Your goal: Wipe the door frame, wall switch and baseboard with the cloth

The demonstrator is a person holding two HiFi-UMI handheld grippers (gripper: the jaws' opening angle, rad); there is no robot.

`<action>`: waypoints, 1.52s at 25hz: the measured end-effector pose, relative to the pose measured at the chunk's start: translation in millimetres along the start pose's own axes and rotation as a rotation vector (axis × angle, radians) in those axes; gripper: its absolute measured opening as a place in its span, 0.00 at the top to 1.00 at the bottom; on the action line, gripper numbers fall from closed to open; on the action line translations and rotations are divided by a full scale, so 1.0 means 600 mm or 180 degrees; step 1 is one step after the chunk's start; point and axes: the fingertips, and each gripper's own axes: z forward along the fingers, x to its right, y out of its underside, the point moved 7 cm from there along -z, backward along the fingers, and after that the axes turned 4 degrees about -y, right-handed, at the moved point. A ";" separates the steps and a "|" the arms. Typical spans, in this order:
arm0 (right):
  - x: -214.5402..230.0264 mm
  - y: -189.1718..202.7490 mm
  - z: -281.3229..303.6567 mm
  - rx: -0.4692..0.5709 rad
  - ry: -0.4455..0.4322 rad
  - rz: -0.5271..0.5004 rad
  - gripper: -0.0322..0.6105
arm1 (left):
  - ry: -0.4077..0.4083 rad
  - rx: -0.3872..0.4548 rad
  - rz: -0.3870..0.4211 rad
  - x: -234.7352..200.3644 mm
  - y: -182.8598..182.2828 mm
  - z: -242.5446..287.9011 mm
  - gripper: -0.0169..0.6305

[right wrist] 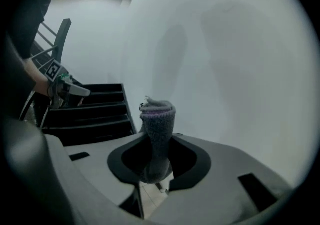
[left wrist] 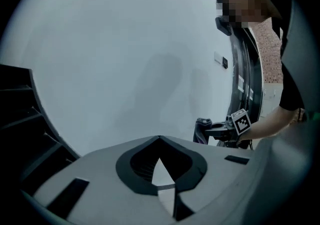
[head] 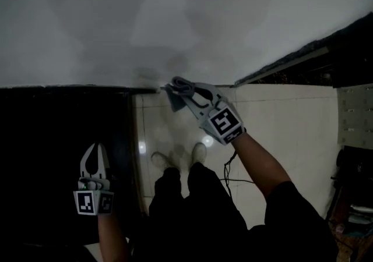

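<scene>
Seems to be the baseboard step. Gripping the grey cloth tight in the right gripper, with its bunched end pushed against the foot of the white wall, right at the wall's junction with the black stairs. Holding the left gripper well back from the wall, over the stairs, tips closed on nothing. Next, probably: drag sideways along the wall's foot toward the dark strip, pressing firmly without letting the cloth slip. Cannot tell whether baseboard or door frame there.
</scene>
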 end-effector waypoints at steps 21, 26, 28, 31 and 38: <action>0.065 0.844 0.504 -0.0454 -0.0650 -0.0193 0.81 | 0.0421 0.0014 -0.0017 -0.051 0.724 0.317 0.97; 0.083 0.936 0.584 -0.0378 -0.0335 -0.0130 0.81 | 0.0410 -0.0220 -0.0967 -0.054 0.769 0.317 0.97; 0.083 0.954 0.609 -0.0390 -0.0223 -0.0102 0.81 | 0.0437 -0.0360 -0.0929 -0.042 0.777 0.314 0.97; 0.079 0.974 0.641 -0.0455 -0.0086 -0.0124 0.81 | 0.0613 -0.0394 -0.0752 -0.031 0.776 0.315 0.97; 0.101 0.992 0.665 -0.0605 0.0299 -0.0027 0.81 | 0.0803 -0.0337 -0.0374 -0.016 0.766 0.326 0.97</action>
